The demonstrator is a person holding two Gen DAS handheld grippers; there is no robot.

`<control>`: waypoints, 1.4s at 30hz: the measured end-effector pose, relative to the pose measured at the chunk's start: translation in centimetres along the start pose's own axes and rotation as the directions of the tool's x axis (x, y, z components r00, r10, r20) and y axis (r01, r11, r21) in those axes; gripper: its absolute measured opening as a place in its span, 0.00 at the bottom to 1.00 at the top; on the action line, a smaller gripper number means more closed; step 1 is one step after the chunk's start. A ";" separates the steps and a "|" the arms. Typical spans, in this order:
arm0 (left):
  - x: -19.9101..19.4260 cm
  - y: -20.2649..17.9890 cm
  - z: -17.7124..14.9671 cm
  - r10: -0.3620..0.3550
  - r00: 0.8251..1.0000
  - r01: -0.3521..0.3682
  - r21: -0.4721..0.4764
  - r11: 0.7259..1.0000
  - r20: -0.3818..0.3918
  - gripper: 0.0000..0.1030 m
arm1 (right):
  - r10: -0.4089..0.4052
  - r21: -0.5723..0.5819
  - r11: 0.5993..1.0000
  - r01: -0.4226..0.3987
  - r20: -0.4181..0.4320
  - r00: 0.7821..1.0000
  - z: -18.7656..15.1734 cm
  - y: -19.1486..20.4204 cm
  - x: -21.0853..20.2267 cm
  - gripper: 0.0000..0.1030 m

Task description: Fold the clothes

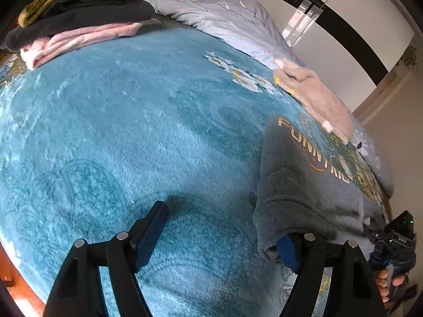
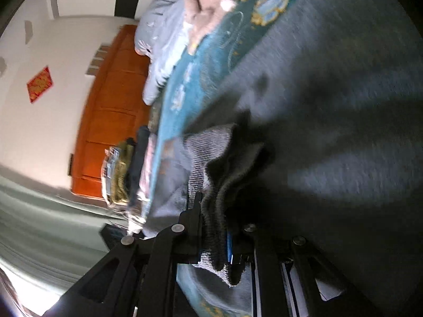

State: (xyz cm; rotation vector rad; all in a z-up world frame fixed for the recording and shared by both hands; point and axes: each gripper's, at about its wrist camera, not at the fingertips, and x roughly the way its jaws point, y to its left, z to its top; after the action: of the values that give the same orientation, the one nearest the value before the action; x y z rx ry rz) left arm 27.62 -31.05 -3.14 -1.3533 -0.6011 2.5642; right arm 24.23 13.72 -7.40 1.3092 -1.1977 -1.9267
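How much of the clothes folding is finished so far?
Done: a stack of folded clothes sits at the far corner of the bed. In hand: the right gripper is clamped on a grey sweatshirt, while the left gripper is open, the hem draped over one finger. Left: a pink garment lies unfolded.

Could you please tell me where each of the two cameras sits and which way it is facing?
Left wrist: on the left gripper, jaws apart, looking down across the teal plush blanket; a hand shows at the right edge.
Right wrist: on the right gripper, tilted sideways, clamped on the grey printed sweatshirt; no body visible.
Shared: sweatshirt, blanket, stack of folded clothes.
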 end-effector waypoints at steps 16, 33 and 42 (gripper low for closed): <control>-1.8 2.5 -0.7 -0.141 0.987 0.133 -0.101 0.986 -0.079 0.77 | -0.070 -0.031 0.997 0.071 0.036 0.997 0.1 -0.1 -1.5 0.24; -1.5 -9.7 -0.3 -0.050 0.998 0.058 0.208 0.976 -0.047 0.78 | -0.279 -0.420 0.865 0.273 0.049 0.959 -1.2 9.7 2.5 0.42; 2.0 -9.0 -3.4 0.093 0.990 -0.067 0.230 0.971 -0.107 0.78 | -0.385 -0.448 0.805 0.388 0.102 0.917 -3.2 6.5 2.8 0.43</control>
State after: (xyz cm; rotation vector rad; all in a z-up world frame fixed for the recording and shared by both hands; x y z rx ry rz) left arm 29.04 -21.33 -2.52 -1.4616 -0.2299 2.4998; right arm 25.67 7.17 -3.42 1.3463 -0.4282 -2.3134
